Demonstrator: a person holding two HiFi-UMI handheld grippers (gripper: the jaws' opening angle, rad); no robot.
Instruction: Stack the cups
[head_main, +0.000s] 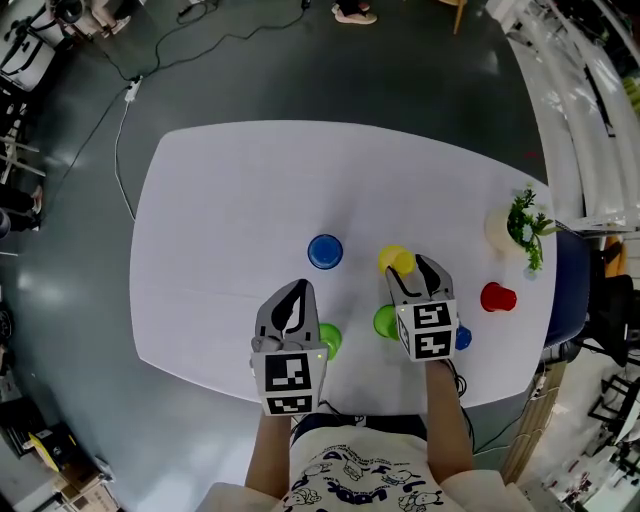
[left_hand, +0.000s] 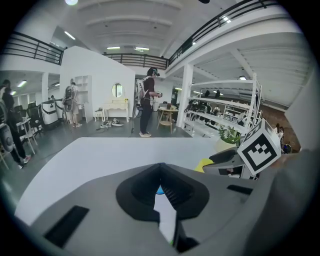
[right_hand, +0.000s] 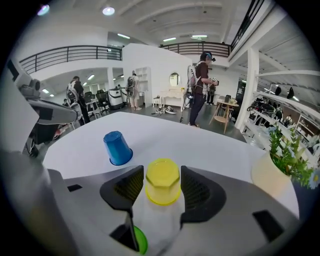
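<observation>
Several upturned cups stand on the white table (head_main: 230, 200). The yellow cup (head_main: 396, 260) (right_hand: 162, 182) sits between the fingers of my right gripper (head_main: 414, 270) (right_hand: 163, 175), whose pads rest against its two sides. A blue cup (head_main: 325, 251) (right_hand: 117, 148) stands to the left of it. Two green cups (head_main: 384, 322) (head_main: 329, 340) lie near both grippers. My left gripper (head_main: 296, 292) (left_hand: 161, 180) is shut with nothing in it, hovering by the left green cup.
A red cup (head_main: 497, 297) and a second blue cup (head_main: 461, 338) stand at the right, near the table's edge. A potted plant (head_main: 515, 228) (right_hand: 280, 165) is at the far right. People stand far off in the room.
</observation>
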